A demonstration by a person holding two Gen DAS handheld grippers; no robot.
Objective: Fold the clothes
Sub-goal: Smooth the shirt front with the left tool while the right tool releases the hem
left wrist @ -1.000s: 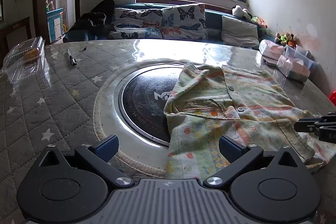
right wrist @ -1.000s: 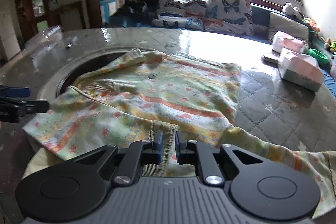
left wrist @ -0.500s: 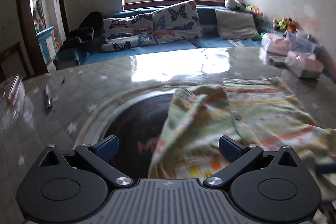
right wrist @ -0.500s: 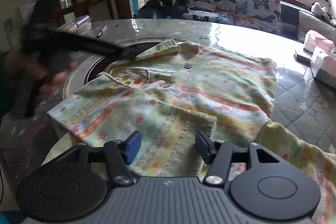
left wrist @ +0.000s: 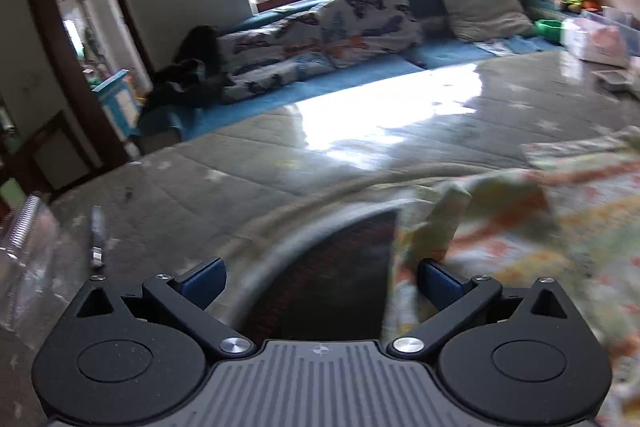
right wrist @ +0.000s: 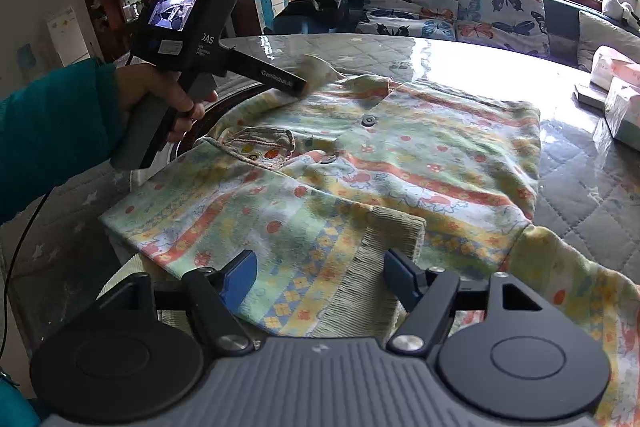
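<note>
The patterned shirt (right wrist: 400, 163) lies spread on the quilted table (right wrist: 580, 187), directly ahead of the right gripper (right wrist: 320, 273) and reaching back under its fingers. One sleeve, with its ribbed cuff (right wrist: 372, 247), lies folded across the body of the garment, just ahead of and between the right gripper's fingers. The opposite sleeve (right wrist: 580, 287) trails off to that gripper's right, lying loose on the table and not folded in. The collar (right wrist: 320, 75) sits at the far end.

Right gripper: jaws stand wide apart, holding nothing; the fabric lies beneath them, not between the pads.

Left gripper (left wrist: 320, 277): its own camera shows the jaws wide apart with nothing clamped, the shirt edge just ahead and to its right, the dark round inset (left wrist: 332, 267) of the table directly in front. From the right wrist view, its tip (right wrist: 298, 87) is at the collar; whether it touches the cloth cannot be told. The person's hand (right wrist: 160, 95) holds its handle.

Assessment: the fold is partial. One sleeve lies in; the other sleeve and the lengthwise folding of the body appear outstanding. The collar area looks slightly rumpled and may need flattening. The left view is blurred, so fine detail there is unconfirmed.
</note>
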